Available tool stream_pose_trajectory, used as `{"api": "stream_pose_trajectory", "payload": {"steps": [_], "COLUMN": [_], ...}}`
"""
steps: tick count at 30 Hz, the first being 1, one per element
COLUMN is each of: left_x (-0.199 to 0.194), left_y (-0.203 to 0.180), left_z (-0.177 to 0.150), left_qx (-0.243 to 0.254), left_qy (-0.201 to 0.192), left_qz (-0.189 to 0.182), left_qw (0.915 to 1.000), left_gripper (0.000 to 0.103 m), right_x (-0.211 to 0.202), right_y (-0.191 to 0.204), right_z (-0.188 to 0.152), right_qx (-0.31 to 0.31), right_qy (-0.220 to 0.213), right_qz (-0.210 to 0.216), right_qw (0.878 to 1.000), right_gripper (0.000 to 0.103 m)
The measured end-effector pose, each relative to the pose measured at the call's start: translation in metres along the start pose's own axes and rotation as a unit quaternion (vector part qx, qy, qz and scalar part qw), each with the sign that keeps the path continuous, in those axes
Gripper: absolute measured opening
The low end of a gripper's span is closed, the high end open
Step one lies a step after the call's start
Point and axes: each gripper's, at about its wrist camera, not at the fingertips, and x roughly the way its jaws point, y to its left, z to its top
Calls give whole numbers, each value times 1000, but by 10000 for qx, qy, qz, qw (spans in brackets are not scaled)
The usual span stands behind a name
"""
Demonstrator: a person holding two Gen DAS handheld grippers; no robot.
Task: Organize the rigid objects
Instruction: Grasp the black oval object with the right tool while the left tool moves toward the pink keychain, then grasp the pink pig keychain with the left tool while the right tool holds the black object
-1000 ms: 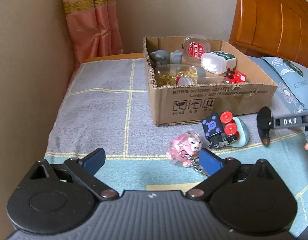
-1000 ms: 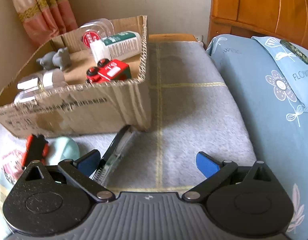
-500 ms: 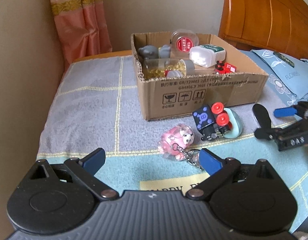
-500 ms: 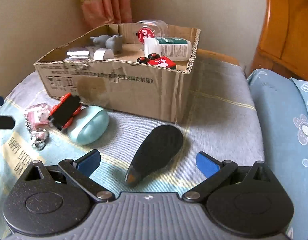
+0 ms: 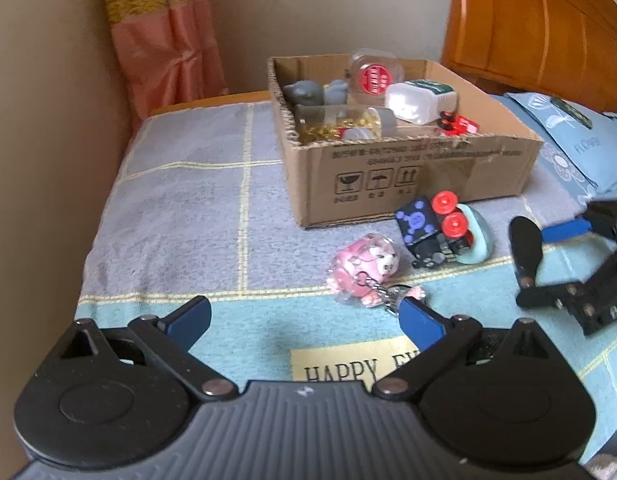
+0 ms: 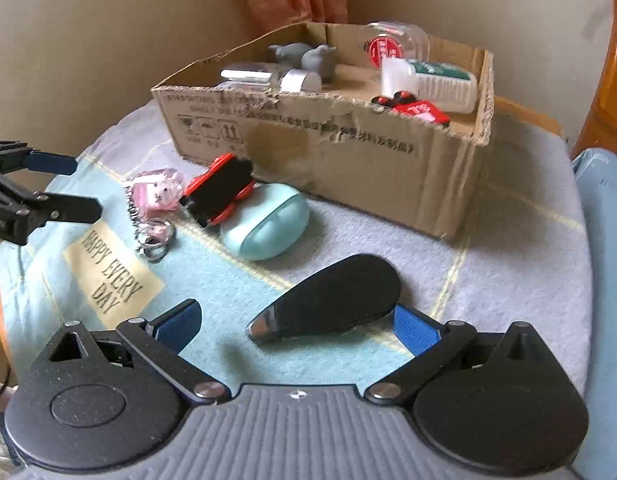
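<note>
One open cardboard box (image 5: 408, 184) on the blanket-covered bed (image 5: 180, 200), holding two grey animal figures (image 6: 302, 56), one clear jar of gold bits (image 5: 336, 124) lying on its side, one red-lidded clear jar (image 5: 374, 76), one white bottle with a green label (image 5: 420, 100) and one red toy car (image 6: 418, 109). Outside, just in front of the box: one pink pig keychain (image 5: 364, 276), one black-and-red toy vehicle (image 5: 432, 228) leaning on one mint oval case (image 6: 268, 222), and one black teardrop-shaped tool (image 6: 332, 300). Left gripper (image 5: 304, 318) spread wide with nothing between its pads, near the keychain; right gripper (image 6: 296, 322) also spread, straddling the black tool, whose wide end overlaps the right pad (image 6: 414, 330) — cannot tell if touching.
</note>
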Motion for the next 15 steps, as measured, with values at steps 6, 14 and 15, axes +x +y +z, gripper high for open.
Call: {"api": "stream_pose_trajectory", "payload": {"steps": [6,14,15], "left_x": [-1,16,21], "left_y": [-7,-11,-13], "left_z": [-1,2,2], "left_qx": [419,1040,1121], "left_qy": [28,44,79], "left_qz": [-280,-617,-622], "left_qw": [9987,9927,9917], "left_gripper": [100,100,100], "right_x": [15,10,8], "right_y": [-8,24,24], "right_z": [16,-5,-9], "right_qx": [-15,-737,-604], "right_qy": [-29,83,14], "right_qz": [90,-169,-182], "right_qw": [10000,9971,9980], "right_gripper": [103,103,103]}}
